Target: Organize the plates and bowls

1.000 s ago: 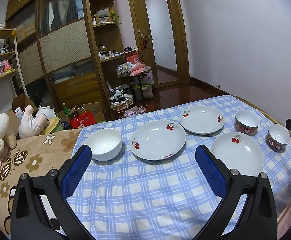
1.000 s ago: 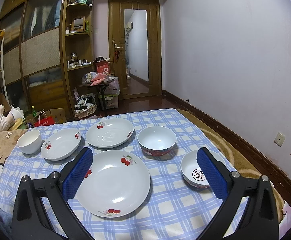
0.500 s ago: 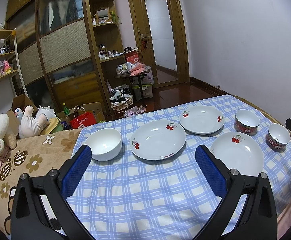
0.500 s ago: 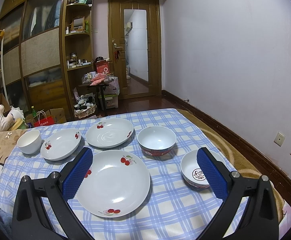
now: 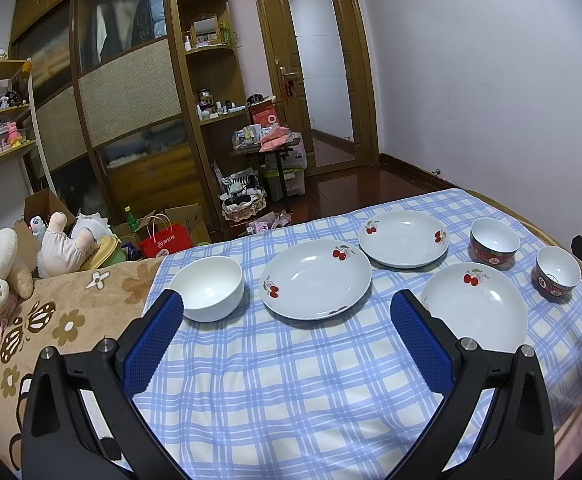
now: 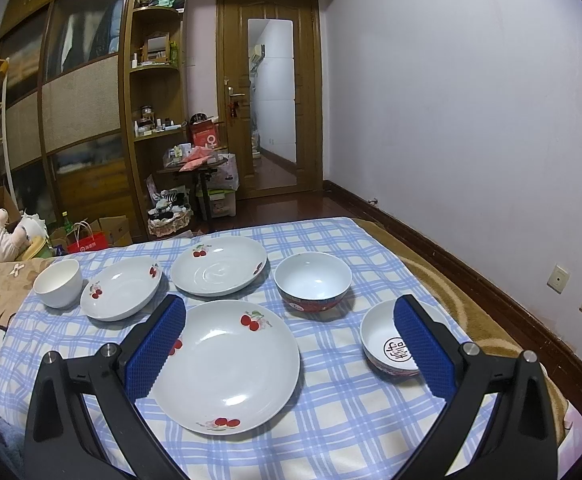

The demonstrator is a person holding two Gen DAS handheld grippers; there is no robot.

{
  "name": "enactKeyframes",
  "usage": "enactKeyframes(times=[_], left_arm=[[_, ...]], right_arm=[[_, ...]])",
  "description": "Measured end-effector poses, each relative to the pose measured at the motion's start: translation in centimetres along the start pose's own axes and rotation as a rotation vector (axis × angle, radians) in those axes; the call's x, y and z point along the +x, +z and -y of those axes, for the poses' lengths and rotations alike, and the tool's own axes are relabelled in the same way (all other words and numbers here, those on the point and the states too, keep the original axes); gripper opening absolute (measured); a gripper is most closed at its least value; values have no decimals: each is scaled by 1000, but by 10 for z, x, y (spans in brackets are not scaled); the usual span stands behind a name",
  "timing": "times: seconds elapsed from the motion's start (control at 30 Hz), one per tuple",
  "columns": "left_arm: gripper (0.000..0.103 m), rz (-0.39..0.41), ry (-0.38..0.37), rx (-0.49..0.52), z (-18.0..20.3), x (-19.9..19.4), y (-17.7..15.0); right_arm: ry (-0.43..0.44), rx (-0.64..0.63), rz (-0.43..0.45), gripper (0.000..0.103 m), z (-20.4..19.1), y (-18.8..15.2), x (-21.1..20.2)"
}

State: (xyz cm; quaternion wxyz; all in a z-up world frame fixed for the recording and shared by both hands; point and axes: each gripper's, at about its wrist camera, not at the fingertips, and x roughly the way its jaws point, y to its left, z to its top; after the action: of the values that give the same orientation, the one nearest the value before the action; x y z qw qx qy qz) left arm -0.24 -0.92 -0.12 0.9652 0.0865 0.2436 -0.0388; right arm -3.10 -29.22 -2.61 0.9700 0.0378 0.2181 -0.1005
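- Blue-and-white checked cloth point(image 6: 331, 420) covers the work surface; three plates and three bowls stand on it, none stacked, none touching.
- Landmark: nearest cherry plate point(image 6: 227, 364), upright, empty, lying between the right gripper's fingers in that view but not touched.
- Second cherry plate point(image 6: 121, 287) lies beyond and to the left of the landmark; third cherry plate point(image 6: 219, 266) lies directly beyond it.
- Red-sided bowl point(image 6: 313, 285) stands beyond and to the right of the landmark, beside the third plate.
- Small bowl with a printed character point(image 6: 387, 346) stands to the right of the landmark, partly hidden behind the right finger.
- Plain white bowl point(image 6: 58, 282) stands furthest left of the landmark, just beside the second plate, near the cloth's edge.
- Right gripper point(image 6: 289, 320): jaws spread wide, holding nothing, above the cloth.
- Left gripper point(image 5: 287, 314): jaws spread wide, holding nothing; the plain white bowl sits just past its left finger.
- Surroundings: brown floral blanket point(image 5: 51, 320) left of the cloth, wooden wardrobe point(image 6: 79, 100) and door point(image 6: 271, 100) behind.
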Motion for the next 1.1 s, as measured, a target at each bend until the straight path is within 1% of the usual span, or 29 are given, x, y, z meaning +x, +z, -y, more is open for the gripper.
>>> enactKeyframes(times=[0.43, 0.57, 0.8, 0.97, 1.1], left_arm=[[102, -1, 1, 1, 1, 0, 0], [102, -15, 0, 16, 3, 1, -1], [102, -40, -39, 51, 18, 1, 6], [102, -61, -78, 51, 29, 6, 19], [102, -80, -96, 58, 41, 19, 32]], right_arm=[[-2, -1, 0, 103, -1, 1, -1], [-11, 0, -8, 103, 4, -3, 4], [-25, 1, -25, 103, 7, 0, 7], [-34, -5, -29, 103, 6, 4, 10], [-35, -13, -43, 103, 3, 11, 15]])
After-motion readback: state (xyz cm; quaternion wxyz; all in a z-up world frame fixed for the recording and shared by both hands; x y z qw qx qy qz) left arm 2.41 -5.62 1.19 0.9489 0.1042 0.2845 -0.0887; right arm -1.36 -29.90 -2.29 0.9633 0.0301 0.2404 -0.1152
